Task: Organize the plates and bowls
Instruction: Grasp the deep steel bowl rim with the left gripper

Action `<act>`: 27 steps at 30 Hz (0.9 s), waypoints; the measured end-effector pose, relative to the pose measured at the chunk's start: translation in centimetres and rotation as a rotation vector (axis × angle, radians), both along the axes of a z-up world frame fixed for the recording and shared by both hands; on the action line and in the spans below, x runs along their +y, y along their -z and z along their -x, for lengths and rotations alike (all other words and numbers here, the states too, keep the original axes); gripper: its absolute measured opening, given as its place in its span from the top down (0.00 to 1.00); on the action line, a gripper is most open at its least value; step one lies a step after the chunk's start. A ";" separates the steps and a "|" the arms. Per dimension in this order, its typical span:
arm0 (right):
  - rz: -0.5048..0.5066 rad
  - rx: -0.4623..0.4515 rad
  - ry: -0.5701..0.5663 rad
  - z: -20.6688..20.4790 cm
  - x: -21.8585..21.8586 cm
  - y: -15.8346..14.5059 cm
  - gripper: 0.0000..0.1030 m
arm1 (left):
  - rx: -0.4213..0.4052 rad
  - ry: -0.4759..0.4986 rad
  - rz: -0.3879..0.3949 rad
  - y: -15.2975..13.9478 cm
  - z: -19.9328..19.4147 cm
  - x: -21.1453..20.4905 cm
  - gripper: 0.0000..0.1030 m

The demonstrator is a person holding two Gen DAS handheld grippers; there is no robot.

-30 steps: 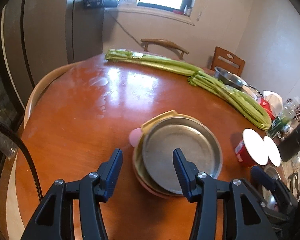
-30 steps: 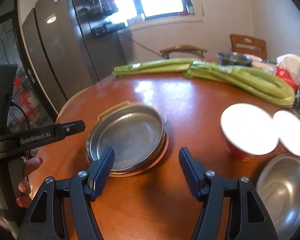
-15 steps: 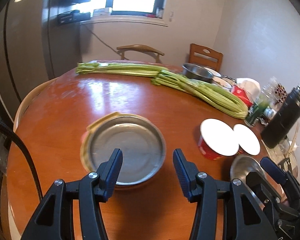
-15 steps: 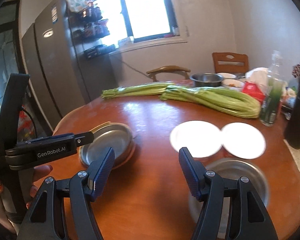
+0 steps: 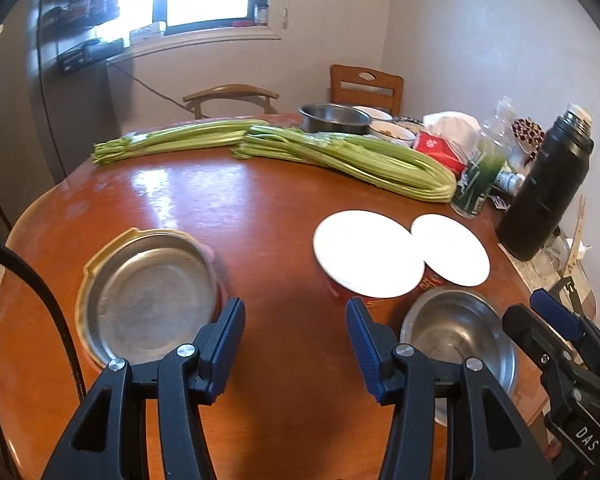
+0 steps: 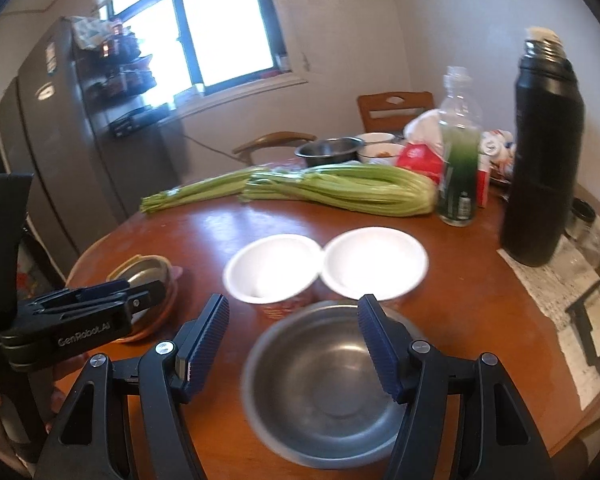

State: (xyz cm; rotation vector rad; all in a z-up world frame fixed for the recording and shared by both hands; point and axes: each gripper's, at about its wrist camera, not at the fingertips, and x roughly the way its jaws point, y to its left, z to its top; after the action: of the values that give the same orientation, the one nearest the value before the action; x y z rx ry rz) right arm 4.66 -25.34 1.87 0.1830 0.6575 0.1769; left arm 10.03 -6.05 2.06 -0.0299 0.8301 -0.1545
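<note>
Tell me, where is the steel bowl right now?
The steel bowl sits at the near table edge, low centre in the right wrist view, just before the two white cups; in the left wrist view it is lower right.

Both grippers now sit further right of the stack of round metal plates on yellow and pink dishes than a second ago. The left gripper, formerly straddling that stack's near rim, hangs over bare wood just right of it. The right gripper, formerly at the stack's right edge, now frames the round steel bowl, well right of the stack.
</note>
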 end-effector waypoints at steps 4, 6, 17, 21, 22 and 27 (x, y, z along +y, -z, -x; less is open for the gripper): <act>0.010 0.022 0.026 -0.1 -1.4 0.6 0.34 | 0.008 0.023 -0.002 0.4 -0.2 -1.2 0.49; 0.015 0.032 0.037 -0.1 -2.0 1.0 0.34 | 0.012 0.035 0.001 0.7 -0.2 -1.8 0.49; 0.031 0.118 0.087 -0.4 -4.7 4.0 0.34 | 0.088 0.137 0.011 3.2 0.1 -5.2 0.49; 0.030 0.146 0.089 -0.4 -5.1 5.0 0.34 | 0.120 0.161 0.018 4.3 0.0 -6.4 0.49; 0.030 0.153 0.088 -0.5 -5.2 5.3 0.34 | 0.127 0.164 0.019 4.6 -0.1 -6.6 0.49; 0.021 0.189 0.070 -0.7 -5.2 6.6 0.34 | 0.152 0.169 0.014 5.6 -0.4 -7.2 0.49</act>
State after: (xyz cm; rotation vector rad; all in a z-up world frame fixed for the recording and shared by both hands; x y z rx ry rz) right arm 5.34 -30.51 -4.75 0.2038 0.8393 0.0854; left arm 10.46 -13.24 -3.56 0.0159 0.9831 -0.3200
